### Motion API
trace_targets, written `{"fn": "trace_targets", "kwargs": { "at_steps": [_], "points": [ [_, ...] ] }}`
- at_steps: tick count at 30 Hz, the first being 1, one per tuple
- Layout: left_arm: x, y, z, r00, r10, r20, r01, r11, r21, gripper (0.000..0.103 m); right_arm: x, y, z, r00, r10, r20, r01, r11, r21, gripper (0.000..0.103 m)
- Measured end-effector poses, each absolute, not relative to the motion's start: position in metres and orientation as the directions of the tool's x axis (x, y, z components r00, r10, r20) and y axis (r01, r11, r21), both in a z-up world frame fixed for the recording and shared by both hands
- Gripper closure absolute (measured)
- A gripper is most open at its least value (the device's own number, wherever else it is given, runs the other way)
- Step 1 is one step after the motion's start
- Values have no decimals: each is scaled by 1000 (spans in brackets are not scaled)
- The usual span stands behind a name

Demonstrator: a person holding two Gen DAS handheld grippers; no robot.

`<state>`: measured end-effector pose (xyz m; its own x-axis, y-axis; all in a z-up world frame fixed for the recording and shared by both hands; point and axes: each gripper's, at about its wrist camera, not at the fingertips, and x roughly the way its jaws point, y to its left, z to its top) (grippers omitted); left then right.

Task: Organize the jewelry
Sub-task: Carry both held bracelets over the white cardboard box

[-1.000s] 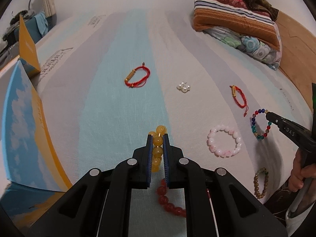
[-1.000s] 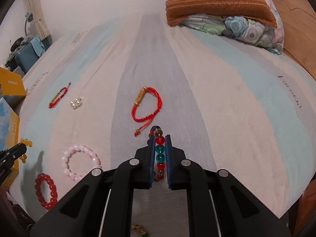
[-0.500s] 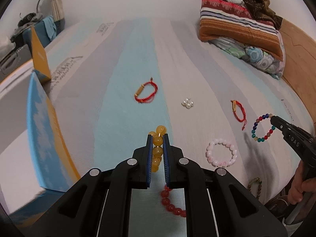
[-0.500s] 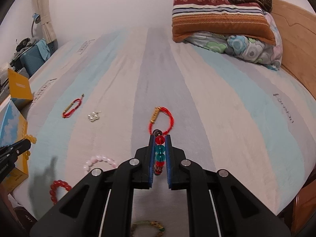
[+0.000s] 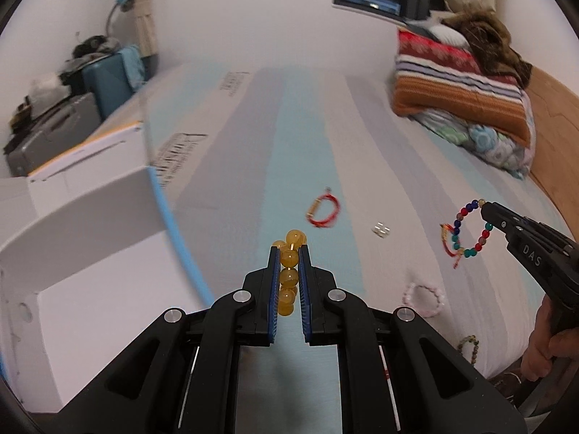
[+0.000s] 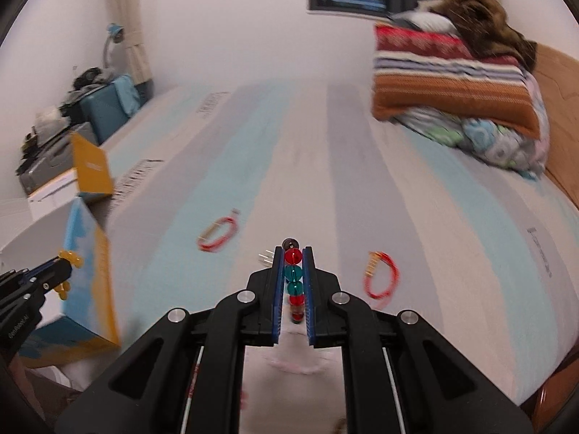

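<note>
My left gripper (image 5: 288, 253) is shut on a yellow bead bracelet (image 5: 288, 277), lifted above the striped bed beside an open white box with a blue and orange flap (image 5: 90, 238). My right gripper (image 6: 293, 255) is shut on a multicoloured bead bracelet (image 6: 293, 275), also raised over the bed. In the left wrist view that multicoloured bracelet (image 5: 466, 231) hangs as a ring from the right gripper's tip at the far right. In the right wrist view the left gripper and its yellow beads (image 6: 68, 258) show at the left edge, in front of the box (image 6: 87, 282).
On the bed lie two red cord bracelets (image 6: 217, 235) (image 6: 381, 276), a small pearl cluster (image 5: 380, 229), a pink bead bracelet (image 5: 423, 298) and a brownish bead bracelet (image 5: 468, 349). Folded blankets and pillows (image 5: 463, 97) are stacked at the back right. A hand (image 5: 546, 347) holds the right gripper.
Both grippers have risen off the bed with their bracelets held. The view has swung left, so the open white box now fills more of the left wrist view.
</note>
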<state>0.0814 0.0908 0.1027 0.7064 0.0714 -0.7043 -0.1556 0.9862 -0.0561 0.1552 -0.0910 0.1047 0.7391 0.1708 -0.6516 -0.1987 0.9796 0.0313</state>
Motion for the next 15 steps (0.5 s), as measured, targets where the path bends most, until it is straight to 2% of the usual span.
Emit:
{"fn": "trace_targets", "kwargs": {
  "at_steps": [5,15],
  "points": [
    [58,133,115,708,161,-688,-256,966,-38,94,145,-36,124,742,240,-627,-290,957,23,94],
    [3,226,111,633,303,-712,-444,896,-13,94,117,82,135,689,392,-610,-477,879,26,94]
  ]
}}
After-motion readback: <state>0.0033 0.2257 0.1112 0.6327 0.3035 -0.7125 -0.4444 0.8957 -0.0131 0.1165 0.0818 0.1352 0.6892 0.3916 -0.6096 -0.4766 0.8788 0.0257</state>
